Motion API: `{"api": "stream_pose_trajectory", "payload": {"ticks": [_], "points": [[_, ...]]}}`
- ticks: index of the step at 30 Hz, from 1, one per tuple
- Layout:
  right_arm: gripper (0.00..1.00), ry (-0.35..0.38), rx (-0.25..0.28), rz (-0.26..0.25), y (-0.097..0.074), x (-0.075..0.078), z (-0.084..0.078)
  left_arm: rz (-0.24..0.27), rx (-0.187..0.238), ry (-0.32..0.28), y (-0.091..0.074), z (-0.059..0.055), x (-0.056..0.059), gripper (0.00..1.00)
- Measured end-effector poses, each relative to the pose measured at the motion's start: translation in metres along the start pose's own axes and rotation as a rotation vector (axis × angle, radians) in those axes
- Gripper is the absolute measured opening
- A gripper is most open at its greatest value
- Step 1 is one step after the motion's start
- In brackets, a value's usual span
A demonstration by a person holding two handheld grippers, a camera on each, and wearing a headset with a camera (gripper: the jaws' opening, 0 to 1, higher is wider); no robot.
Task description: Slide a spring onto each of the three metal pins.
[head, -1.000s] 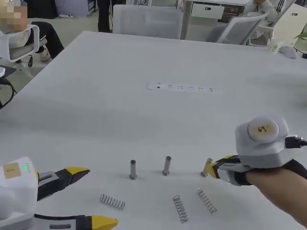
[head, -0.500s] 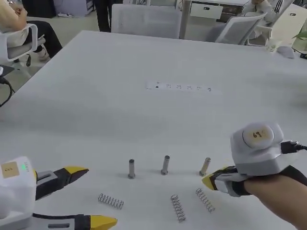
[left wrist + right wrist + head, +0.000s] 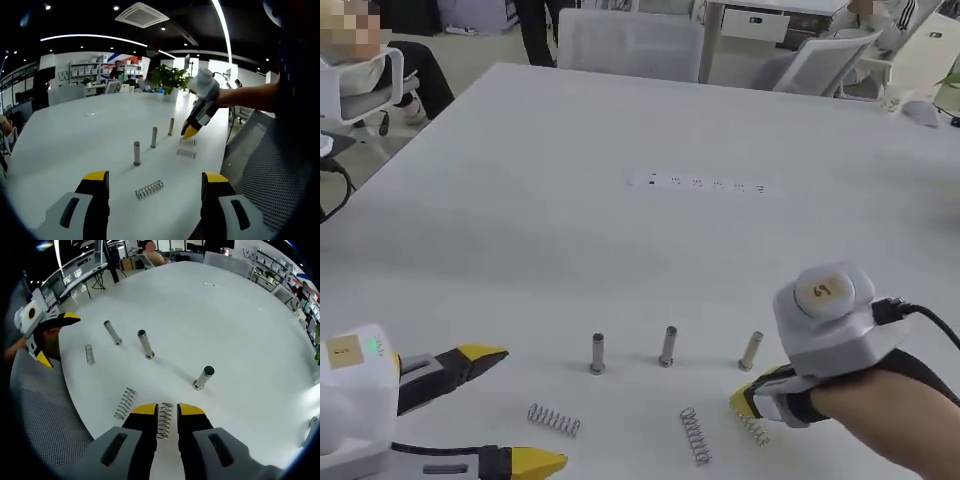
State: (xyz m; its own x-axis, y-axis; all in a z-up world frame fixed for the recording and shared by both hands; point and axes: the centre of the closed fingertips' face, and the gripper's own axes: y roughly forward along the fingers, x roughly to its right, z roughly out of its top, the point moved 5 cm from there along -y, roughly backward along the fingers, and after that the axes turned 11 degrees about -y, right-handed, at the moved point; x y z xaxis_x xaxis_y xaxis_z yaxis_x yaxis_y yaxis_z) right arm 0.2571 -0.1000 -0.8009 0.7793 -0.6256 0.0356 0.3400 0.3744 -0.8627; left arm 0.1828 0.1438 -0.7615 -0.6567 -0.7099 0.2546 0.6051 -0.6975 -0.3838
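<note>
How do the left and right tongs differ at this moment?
Left tongs stand wide open; right tongs are narrowed to a slim gap. Left tongs sit short of the nearest spring; right tongs straddle the right-hand spring lying on the table. Both have yellow tips.

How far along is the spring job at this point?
Done: nothing; the left pin, middle pin and right pin stand bare. In hand: the right gripper straddles the right spring, jaws not yet shut. The left gripper hangs open. Left: that spring, the middle spring and the left spring all need threading.
</note>
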Motion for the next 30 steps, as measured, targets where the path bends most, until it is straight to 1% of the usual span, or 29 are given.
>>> {"api": "stream_pose_trajectory", "payload": {"ticks": [11, 23, 30], "points": [[0.13, -0.015, -0.057, 0.009, 0.010, 0.000, -0.003, 0.000, 0.009, -0.005, -0.001, 0.001, -0.001, 0.72], [0.12, -0.032, -0.093, 0.008, 0.013, 0.000, -0.004, 0.002, 0.013, -0.010, -0.001, 0.001, -0.002, 0.72], [0.11, -0.081, -0.121, -0.012, 0.014, -0.001, -0.003, 0.006, 0.016, -0.012, -0.001, 0.001, -0.002, 0.72]]}}
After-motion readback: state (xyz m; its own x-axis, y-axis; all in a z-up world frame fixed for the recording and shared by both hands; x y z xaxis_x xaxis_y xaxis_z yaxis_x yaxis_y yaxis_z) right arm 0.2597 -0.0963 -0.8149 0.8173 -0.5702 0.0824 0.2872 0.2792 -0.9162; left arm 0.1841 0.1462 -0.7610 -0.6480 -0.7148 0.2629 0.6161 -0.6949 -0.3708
